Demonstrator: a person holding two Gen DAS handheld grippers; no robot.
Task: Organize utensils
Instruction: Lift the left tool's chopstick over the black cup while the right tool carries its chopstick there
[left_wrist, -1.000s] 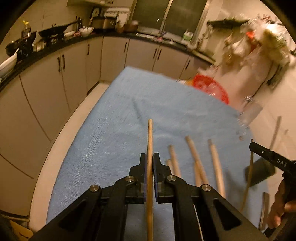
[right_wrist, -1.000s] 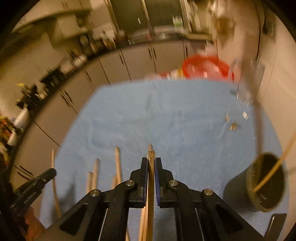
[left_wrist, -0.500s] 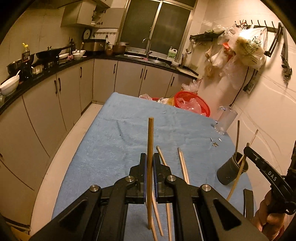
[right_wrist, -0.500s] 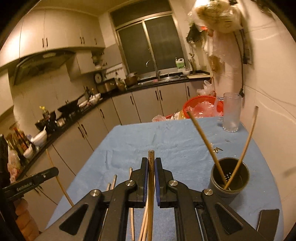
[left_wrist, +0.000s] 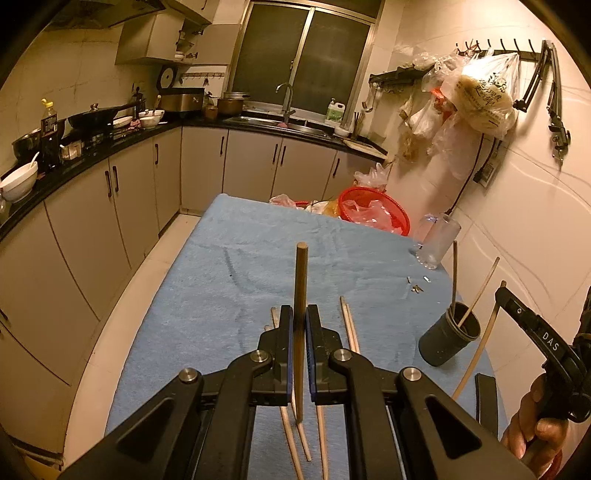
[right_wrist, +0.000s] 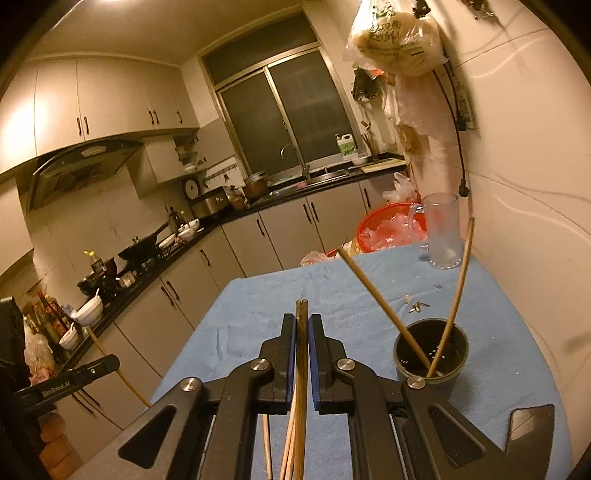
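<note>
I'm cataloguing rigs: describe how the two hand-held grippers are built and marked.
Both are black. The left hand-held gripper and the right hand-held gripper each have angular cut-out linkage arms, silver round pivot bolts and blue pads inside the fingers. White lettering runs along each one's side, seen from the other's camera. No sleeves or cables are visible.

Dim warm-lit kitchen: grey cabinets (left_wrist: 122, 206), black countertop (left_wrist: 92, 147), dark window (left_wrist: 299, 55), white tiled wall (left_wrist: 517, 229).

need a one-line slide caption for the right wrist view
Right gripper shut on a chopstick above the blue cloth, dark holder with two chopsticks alongside.
</note>
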